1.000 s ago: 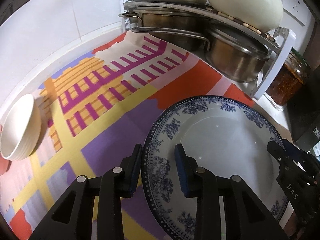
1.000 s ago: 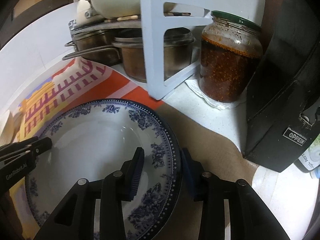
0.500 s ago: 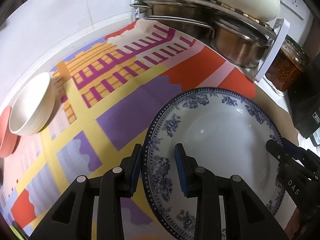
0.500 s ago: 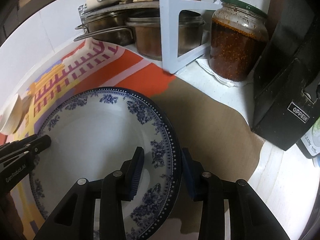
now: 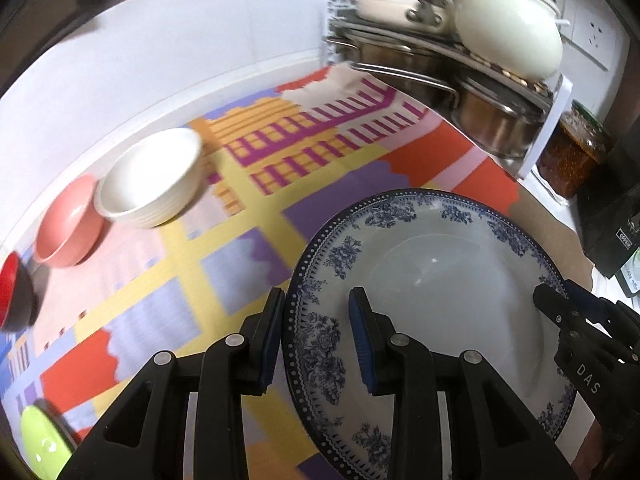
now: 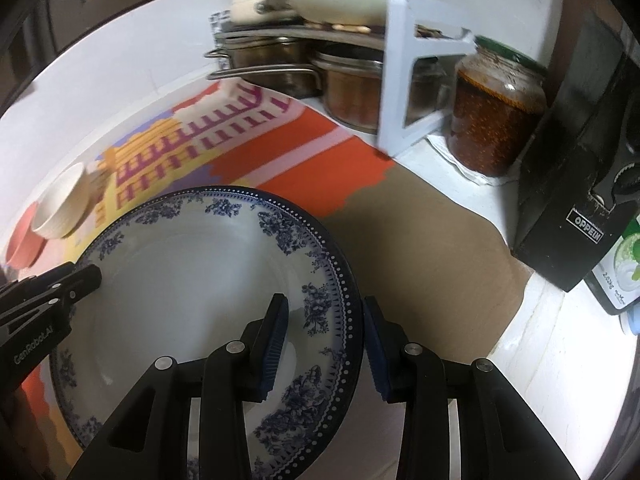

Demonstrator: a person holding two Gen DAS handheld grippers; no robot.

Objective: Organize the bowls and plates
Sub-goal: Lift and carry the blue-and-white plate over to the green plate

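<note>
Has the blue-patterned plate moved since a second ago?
Yes. The plate, gripped at opposite rims by the left gripper and right gripper, has pulled away from the pot rack and toward the white bowl.

White counter (image 6: 532, 364), patterned mat (image 5: 256, 216), bowls (image 5: 152, 180)

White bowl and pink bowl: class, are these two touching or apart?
Cannot tell. In the left wrist view the white bowl overlaps the pink bowl, hiding any contact or gap.
</note>
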